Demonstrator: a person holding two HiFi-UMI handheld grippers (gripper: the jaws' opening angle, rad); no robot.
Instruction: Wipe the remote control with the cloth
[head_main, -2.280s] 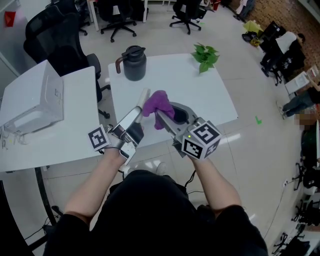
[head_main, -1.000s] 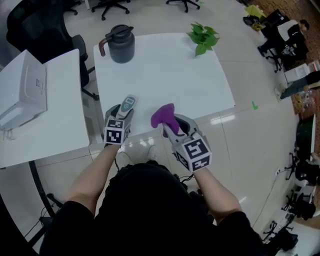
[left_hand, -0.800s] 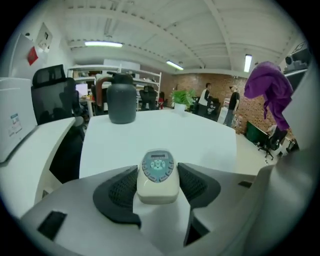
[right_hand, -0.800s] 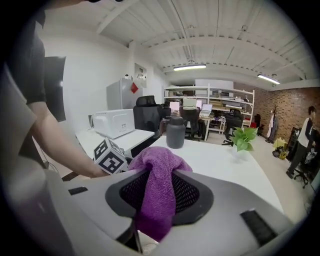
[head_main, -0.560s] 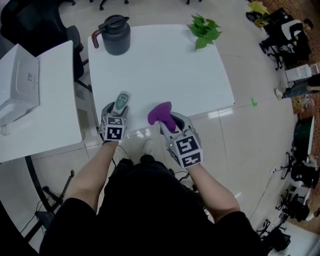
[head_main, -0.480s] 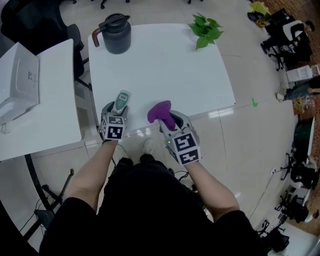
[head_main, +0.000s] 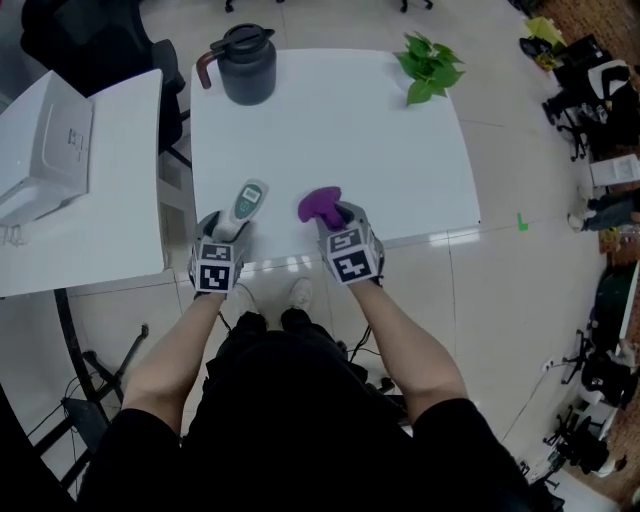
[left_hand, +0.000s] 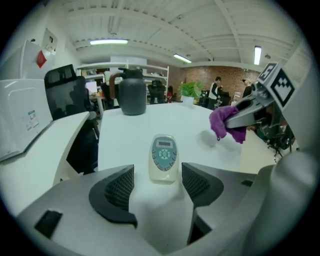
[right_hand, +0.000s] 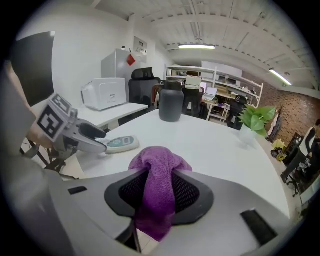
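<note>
1. Tabletop (head_main: 340, 130): white, square, and carries all the items below except item 2.
2. Side tabletop (head_main: 120, 200): white, at 9 o'clock of the main one across a narrow gap. It bears a white boxy appliance (head_main: 40, 150).
3. Jug (head_main: 245, 65): dark grey with a lid and a brown handle, upright at the 11 o'clock corner.
4. Potted plant (head_main: 430, 65): green leaves, at the 1 o'clock corner, well apart from the jug.
5. Left hand-held gripper (left_hand: 158, 184): at the near edge, about 7 o'clock. Its jaws are wide and have just been opening. The near end of the remote control sits between them, with a gap showing on each side.
6. Right hand-held gripper (right_hand: 159, 194): at the near edge, about 6 o'clock. Its jaws are narrow and pinch the cloth, though they have just been easing apart slightly.
7. Cloth (right_hand: 159, 167): purple terry, bunched above the jaw tips with a tail hanging below. It appears raised just off the surface, near the remote control at its 3 o'clock.
8. Remote control (left_hand: 164, 159): pale with a teal button panel and a small screen. It lies flat and face up on the main tabletop, its far end toward 1 o'clock.
</note>
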